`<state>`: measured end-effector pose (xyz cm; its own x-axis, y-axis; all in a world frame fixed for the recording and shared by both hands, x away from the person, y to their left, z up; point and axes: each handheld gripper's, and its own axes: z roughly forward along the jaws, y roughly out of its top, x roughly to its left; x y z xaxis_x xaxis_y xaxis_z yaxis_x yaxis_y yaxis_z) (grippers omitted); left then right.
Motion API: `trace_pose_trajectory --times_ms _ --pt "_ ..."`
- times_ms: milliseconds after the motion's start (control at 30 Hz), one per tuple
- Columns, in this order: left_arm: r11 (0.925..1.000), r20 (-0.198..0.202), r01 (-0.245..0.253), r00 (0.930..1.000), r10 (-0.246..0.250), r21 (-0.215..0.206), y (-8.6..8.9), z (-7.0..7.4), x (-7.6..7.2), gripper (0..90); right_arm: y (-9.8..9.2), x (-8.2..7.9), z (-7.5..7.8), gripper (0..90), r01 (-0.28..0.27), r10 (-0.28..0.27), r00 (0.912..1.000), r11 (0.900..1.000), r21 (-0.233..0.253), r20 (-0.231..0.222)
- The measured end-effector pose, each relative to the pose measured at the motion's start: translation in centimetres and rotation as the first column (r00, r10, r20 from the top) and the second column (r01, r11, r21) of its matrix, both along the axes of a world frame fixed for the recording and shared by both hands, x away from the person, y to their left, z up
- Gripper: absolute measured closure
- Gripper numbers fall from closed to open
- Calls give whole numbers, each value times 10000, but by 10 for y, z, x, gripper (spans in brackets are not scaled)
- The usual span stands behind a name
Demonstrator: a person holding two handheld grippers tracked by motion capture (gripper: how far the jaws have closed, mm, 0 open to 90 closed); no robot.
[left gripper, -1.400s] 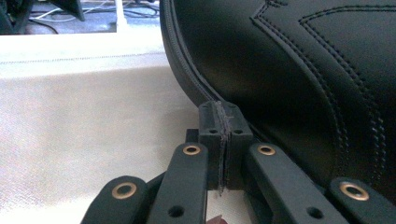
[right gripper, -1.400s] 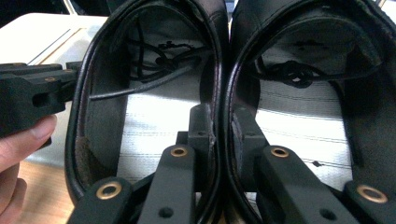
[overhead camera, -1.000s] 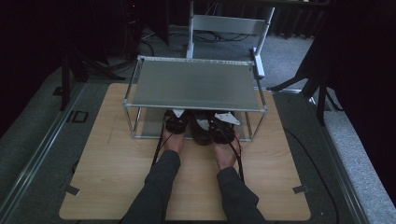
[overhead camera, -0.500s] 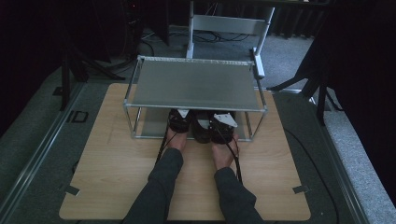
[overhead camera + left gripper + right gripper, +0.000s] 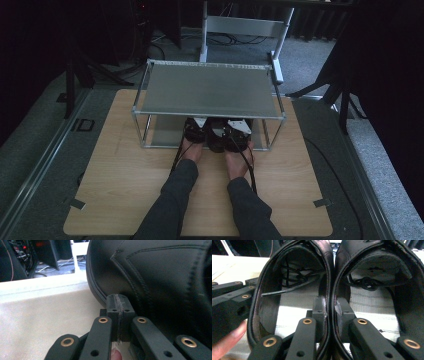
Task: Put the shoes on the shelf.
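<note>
A pair of black leather shoes (image 5: 216, 142) sits on the lower shelf of a two-tier metal rack (image 5: 210, 92). In the right gripper view my right gripper (image 5: 329, 307) is shut on the two touching collars, one jaw inside the left shoe (image 5: 265, 312) and one inside the right shoe (image 5: 409, 305). Loose laces lie inside both. My left gripper (image 5: 119, 305) is shut with its pads together and nothing between them, right beside the black heel (image 5: 162, 277). From above, the left gripper (image 5: 195, 129) and right gripper (image 5: 234, 131) reach under the top shelf's front edge.
The rack stands at the back middle of a wooden table (image 5: 115, 170); its top shelf overhangs both grippers. The pale lower shelf (image 5: 45, 315) stretches left of the shoe. A metal stand (image 5: 240, 25) and dark tripod legs stand behind the table.
Hardly anything differs; both hands stay under the top shelf with the shoes, and the left hand has edged slightly to the right.
</note>
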<state>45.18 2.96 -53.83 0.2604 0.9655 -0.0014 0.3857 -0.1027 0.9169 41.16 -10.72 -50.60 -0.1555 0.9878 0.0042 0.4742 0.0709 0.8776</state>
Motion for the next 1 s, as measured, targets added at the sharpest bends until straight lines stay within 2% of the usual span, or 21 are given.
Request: trace_pose_trajectory --times_ms 100,133,233,300,333,367,433,500,533,633,733,767,800,833,867,933,1000 --pt "10000 23 39 10000 -39 -4 -1 0 0 896 -1 2 0 786 8 -8 10000 10000 18 -27" --pt "9986 34 501 9987 -501 163 1 -1 1 894 -2 3 1 777 22 -22 10000 10000 23 -24" --pt "9986 -165 479 9987 -475 232 0 -4 2 882 -3 8 2 746 52 -51 9999 10000 51 -116" --pt "9995 -483 -14 9988 29 300 -3 -9 1 871 -5 9 0 681 117 -118 9990 9999 32 430" --pt "9993 -565 -42 9984 63 364 -4 -11 1 851 -6 9 -4 675 195 -206 9933 9997 113 1138" --pt "9978 -558 306 9981 -272 596 -1 -13 2 851 -5 8 -7 677 351 -368 9881 9993 141 1490" --pt "9978 -597 332 9978 -298 581 0 -15 2 828 -5 7 -8 653 308 -335 9873 9993 199 1552" --pt "9977 -628 278 9977 -239 618 1 -15 1 799 -7 6 -9 557 97 -177 9836 9989 454 1795" --pt "9975 -616 335 9977 -297 616 2 -15 1 791 -7 4 -10 544 -35 -62 9807 9988 495 1955" --pt "9964 -736 495 9963 -444 689 5 -14 1 751 -5 -3 -9 521 17 -71 9722 9997 232 2339" --pt "9959 -780 638 9952 -588 637 10 -11 -2 692 -7 -14 -5 509 13 -4 9567 10000 -29 2911" --pt "9969 -858 597 9948 -552 506 12 -9 -4 684 -8 -16 -3 509 -22 30 9546 10000 -33 2977" --pt "9972 -920 558 9944 -511 495 13 -9 -5 670 -9 -20 0 509 -5 -1 9582 10000 19 2862" --pt "9941 -1205 810 9901 -719 725 17 -7 -8 659 -10 -23 0 506 -3 11 9590 10000 -28 2833" --pt "9974 -1266 523 9909 -457 493 16 -7 -10 648 -12 -27 0 504 -30 36 9599 10000 -26 2802" --pt "9971 -1490 613 9874 -541 442 20 -8 -13 619 -15 -34 -1 500 -41 54 9605 10000 -54 2783" --pt "9967 -1598 722 9850 -655 364 24 -9 -18 611 -20 -40 0 494 -1 -4 9647 10000 18 2634"
